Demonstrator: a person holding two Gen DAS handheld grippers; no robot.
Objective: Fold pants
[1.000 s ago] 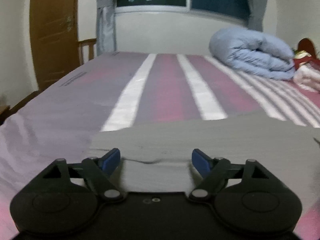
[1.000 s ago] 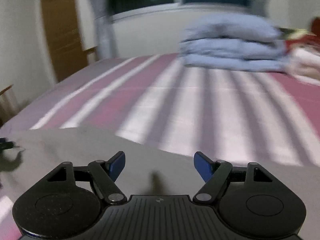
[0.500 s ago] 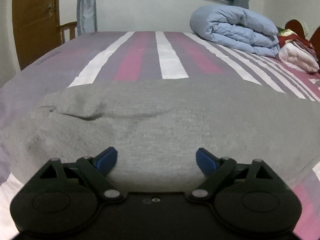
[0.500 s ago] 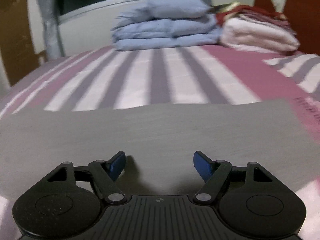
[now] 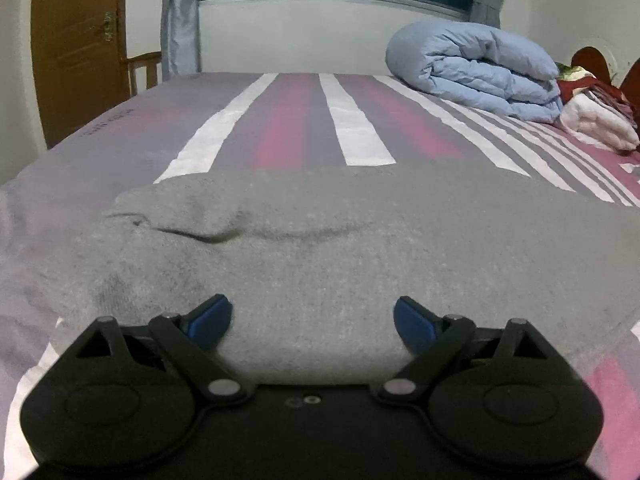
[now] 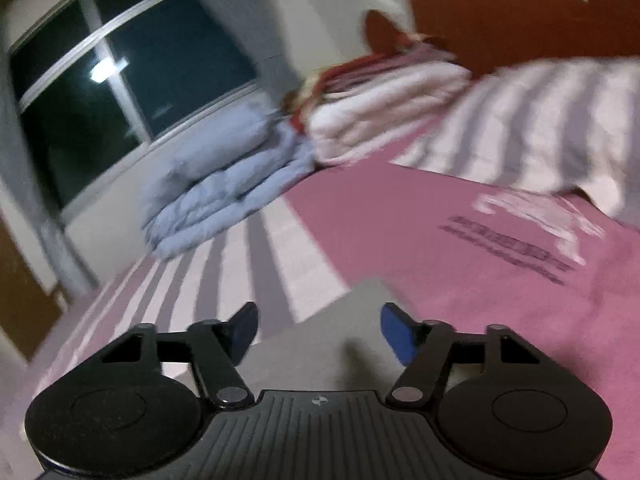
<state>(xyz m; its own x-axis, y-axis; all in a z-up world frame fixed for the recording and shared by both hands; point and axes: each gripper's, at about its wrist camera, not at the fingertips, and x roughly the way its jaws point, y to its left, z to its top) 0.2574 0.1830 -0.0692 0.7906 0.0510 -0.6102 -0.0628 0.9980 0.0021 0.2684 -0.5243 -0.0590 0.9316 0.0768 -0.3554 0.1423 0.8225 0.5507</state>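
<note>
Grey pants (image 5: 340,248) lie flat across the striped bed, with a small crease near their left end. My left gripper (image 5: 313,322) is open and empty, its blue fingertips (image 5: 210,320) low over the near edge of the pants. In the right wrist view, which is tilted and blurred, a grey corner of the pants (image 6: 332,332) shows between the fingers. My right gripper (image 6: 318,330) is open and empty just above that corner.
The bed has a pink, purple and white striped sheet (image 5: 300,120). A rolled light-blue duvet (image 5: 472,68) and folded pink and red blankets (image 5: 596,116) lie at the far right. A striped pillow (image 6: 552,120) lies by the headboard. A wooden door (image 5: 76,40) stands on the left.
My right gripper has swung to the right and tilted, so it now sits over the pants' right corner. My left gripper has stayed almost still over the pants' left part.
</note>
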